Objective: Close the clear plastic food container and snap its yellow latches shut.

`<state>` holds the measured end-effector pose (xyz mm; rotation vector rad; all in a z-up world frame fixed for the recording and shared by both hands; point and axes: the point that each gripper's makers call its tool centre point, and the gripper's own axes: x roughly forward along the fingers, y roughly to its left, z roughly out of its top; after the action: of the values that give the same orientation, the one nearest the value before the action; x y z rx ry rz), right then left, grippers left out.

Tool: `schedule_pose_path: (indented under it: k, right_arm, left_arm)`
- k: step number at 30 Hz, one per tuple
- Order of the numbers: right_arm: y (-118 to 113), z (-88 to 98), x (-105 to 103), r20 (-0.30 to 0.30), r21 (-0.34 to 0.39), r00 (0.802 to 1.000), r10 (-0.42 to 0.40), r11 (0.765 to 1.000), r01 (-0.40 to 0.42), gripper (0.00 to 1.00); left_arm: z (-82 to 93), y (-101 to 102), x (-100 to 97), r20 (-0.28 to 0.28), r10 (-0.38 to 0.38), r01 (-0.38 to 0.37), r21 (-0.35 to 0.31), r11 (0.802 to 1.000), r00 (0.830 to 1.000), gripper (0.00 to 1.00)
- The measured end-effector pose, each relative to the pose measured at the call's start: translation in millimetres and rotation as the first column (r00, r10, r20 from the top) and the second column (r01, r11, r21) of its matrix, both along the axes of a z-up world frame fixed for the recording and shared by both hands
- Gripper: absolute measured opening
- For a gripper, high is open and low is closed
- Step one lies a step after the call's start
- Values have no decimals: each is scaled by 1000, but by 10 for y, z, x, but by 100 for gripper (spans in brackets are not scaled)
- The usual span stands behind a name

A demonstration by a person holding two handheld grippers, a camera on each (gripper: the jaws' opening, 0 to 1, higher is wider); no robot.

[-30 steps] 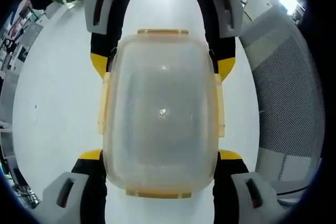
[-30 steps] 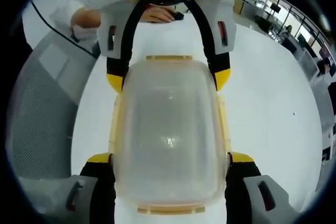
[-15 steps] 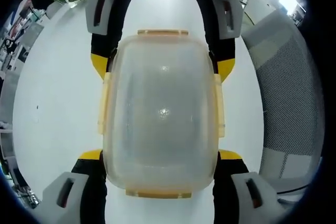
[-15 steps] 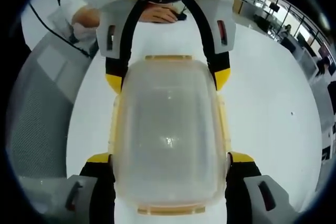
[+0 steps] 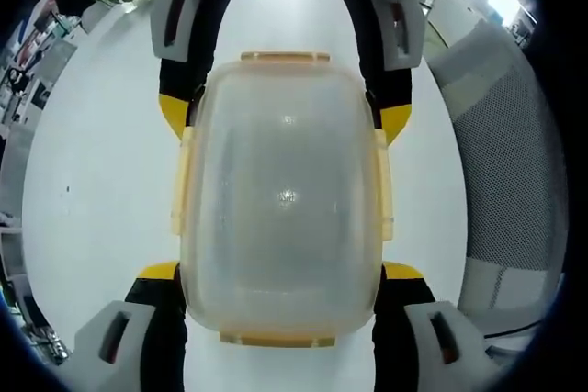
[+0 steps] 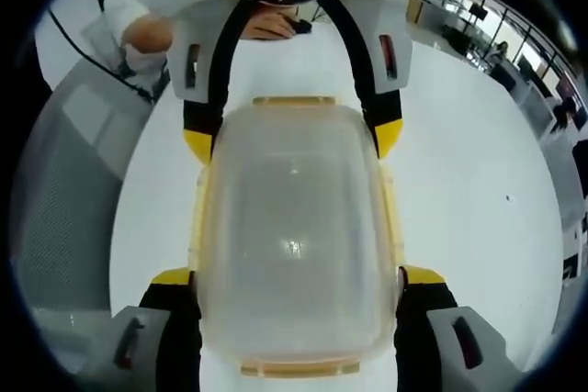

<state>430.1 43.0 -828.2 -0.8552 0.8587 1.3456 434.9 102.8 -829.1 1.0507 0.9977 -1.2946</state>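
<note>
Resting lid-on upon the white bench (image 5: 92, 181): a clear rectangular plastic food container (image 5: 283, 195) with yellow latches (image 5: 182, 181) folded along its edges. Left gripper (image 5: 280, 273) spread wide, yellow-tipped jaws flanking the near end against the container's sides. Right gripper (image 6: 296, 274) likewise wide apart at the opposite end, jaws beside the container (image 6: 296, 236). Grey mesh chair (image 5: 505, 162) alongside.

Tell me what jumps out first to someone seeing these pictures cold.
The clear container with yellow latches sits mid-frame in both views on a white table, lid on. Black-and-yellow gripper fingers flank its corners: the left gripper from below and the right gripper from above in the left gripper view. A grey mesh chair stands beside the table.
</note>
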Motion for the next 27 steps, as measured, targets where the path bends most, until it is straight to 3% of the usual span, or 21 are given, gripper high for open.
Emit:
schedule_pose_path:
  k: [27]
  right_arm:
    - [2, -7, 164, -3, 0, 1000, -10, 1000, 10, 89]
  left_arm:
    - [0, -3, 164, -2, 0, 0, -2, 1000, 1000, 85]
